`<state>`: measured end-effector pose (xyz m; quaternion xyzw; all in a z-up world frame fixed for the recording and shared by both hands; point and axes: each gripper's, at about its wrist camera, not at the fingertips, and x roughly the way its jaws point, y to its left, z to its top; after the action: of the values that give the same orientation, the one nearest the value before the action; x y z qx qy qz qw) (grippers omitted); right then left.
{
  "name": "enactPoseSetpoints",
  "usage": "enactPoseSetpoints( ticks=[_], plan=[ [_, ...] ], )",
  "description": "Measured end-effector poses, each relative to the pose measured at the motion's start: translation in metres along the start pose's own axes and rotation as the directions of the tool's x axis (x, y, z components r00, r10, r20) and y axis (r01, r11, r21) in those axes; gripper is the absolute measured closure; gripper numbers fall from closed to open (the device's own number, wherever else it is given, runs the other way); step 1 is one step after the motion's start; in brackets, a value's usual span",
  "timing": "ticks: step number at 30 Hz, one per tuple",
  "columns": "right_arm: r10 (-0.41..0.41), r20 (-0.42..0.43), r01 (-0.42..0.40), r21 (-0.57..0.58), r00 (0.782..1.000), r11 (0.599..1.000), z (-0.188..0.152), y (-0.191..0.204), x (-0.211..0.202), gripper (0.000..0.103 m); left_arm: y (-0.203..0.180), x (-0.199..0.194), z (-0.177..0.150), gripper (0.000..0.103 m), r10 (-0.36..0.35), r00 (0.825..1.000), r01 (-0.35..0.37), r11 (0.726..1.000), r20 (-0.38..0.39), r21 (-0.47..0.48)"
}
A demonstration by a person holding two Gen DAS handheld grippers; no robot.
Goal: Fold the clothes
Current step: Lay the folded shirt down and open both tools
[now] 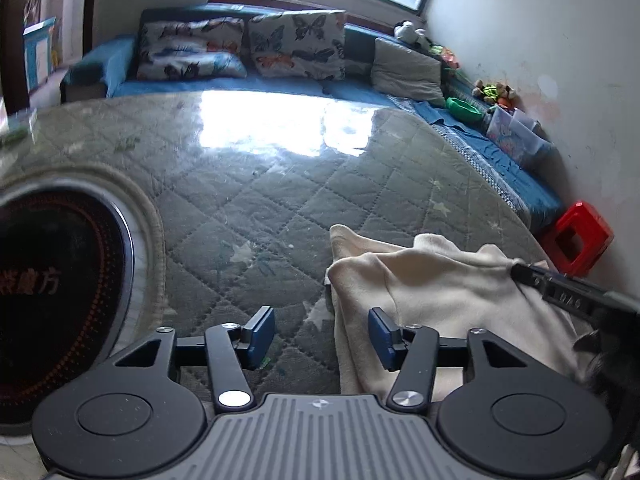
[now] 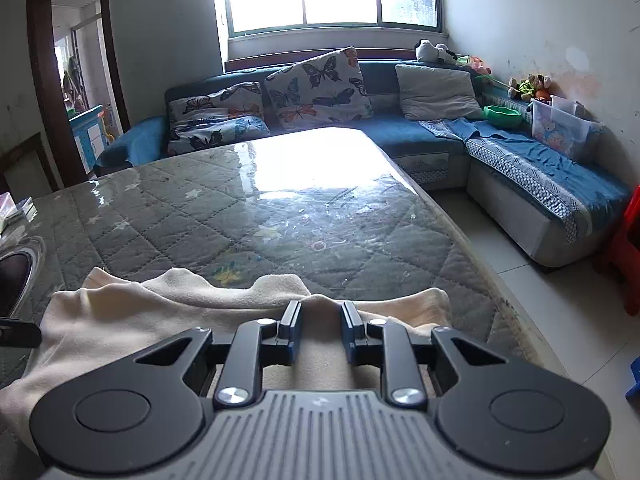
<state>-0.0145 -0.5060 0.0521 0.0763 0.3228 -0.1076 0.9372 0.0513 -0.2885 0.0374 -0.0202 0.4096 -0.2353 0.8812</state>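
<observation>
A cream fleece garment (image 1: 440,280) lies bunched at the near right of the quilted table (image 1: 260,200). My left gripper (image 1: 322,336) is open just above the table, at the garment's left edge; its right finger (image 1: 380,336) hangs over the cloth and its left finger over bare quilt. In the right wrist view the garment (image 2: 140,320) spreads under my right gripper (image 2: 320,312), whose fingers stand a little apart with a raised ridge of cloth between them, so it is open. The right gripper's tip (image 1: 524,272) rests on the garment's right side. The left gripper (image 2: 20,332) shows at the left edge.
A dark round hob (image 1: 60,300) is sunk into the table at the left. The table edge (image 2: 492,292) drops to a tiled floor on the right, with a red stool (image 1: 576,240) there. A blue corner sofa (image 2: 400,132) with cushions lies beyond.
</observation>
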Motion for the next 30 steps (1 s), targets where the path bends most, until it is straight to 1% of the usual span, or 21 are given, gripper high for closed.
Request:
enactPoseSetpoints(
  ticks=[3, 4, 6, 8, 11, 15, 17, 21, 26, 30],
  plan=[
    [0.033, 0.018, -0.032, -0.011, 0.999, 0.999, -0.005, 0.004, -0.020, 0.074, -0.009, -0.007, -0.007, 0.038, -0.006, 1.000, 0.005, 0.999, 0.019, 0.040],
    [0.043, 0.022, -0.043, -0.020, 0.999, 0.999, -0.009, 0.006, -0.028, 0.074, -0.011, -0.009, -0.010, 0.034, -0.006, 1.000, 0.005, 0.999, 0.027, 0.053],
    [0.063, 0.026, -0.062, -0.037, 0.998, 0.997, -0.018, 0.012, -0.043, 0.073, -0.016, -0.015, -0.015, 0.032, -0.007, 0.999, 0.004, 0.997, 0.042, 0.079],
    [0.079, 0.031, -0.078, -0.042, 0.996, 0.996, -0.027, 0.018, -0.056, 0.069, -0.020, -0.018, -0.021, 0.028, -0.004, 0.999, -0.001, 0.995, 0.052, 0.103],
    [0.096, 0.042, -0.095, -0.036, 0.994, 0.995, -0.044, 0.027, -0.073, 0.069, -0.024, -0.018, -0.028, 0.027, -0.005, 0.999, -0.002, 0.992, 0.052, 0.124],
    [0.081, 0.061, -0.077, -0.058, 0.995, 0.995, -0.061, 0.039, -0.080, 0.061, -0.025, -0.016, -0.036, 0.027, 0.010, 0.999, -0.016, 0.990, 0.045, 0.141],
    [0.058, 0.078, -0.052, -0.085, 0.995, 0.995, -0.069, 0.045, -0.082, 0.061, -0.024, -0.014, -0.039, 0.027, 0.024, 0.999, -0.030, 0.988, 0.043, 0.151],
    [0.031, 0.104, -0.019, -0.115, 0.994, 0.993, -0.079, 0.051, -0.084, 0.061, -0.021, -0.009, -0.043, 0.024, 0.028, 0.999, -0.032, 0.989, 0.032, 0.148],
    [0.015, 0.140, -0.002, -0.091, 0.990, 0.996, -0.078, 0.047, -0.096, 0.061, -0.020, -0.012, -0.043, 0.023, 0.027, 0.999, -0.033, 0.989, 0.040, 0.146],
    [0.007, 0.125, 0.003, -0.079, 0.992, 0.997, -0.086, 0.040, -0.094, 0.060, -0.021, -0.009, -0.045, 0.022, 0.037, 0.999, -0.042, 0.988, 0.035, 0.149]
  ],
)
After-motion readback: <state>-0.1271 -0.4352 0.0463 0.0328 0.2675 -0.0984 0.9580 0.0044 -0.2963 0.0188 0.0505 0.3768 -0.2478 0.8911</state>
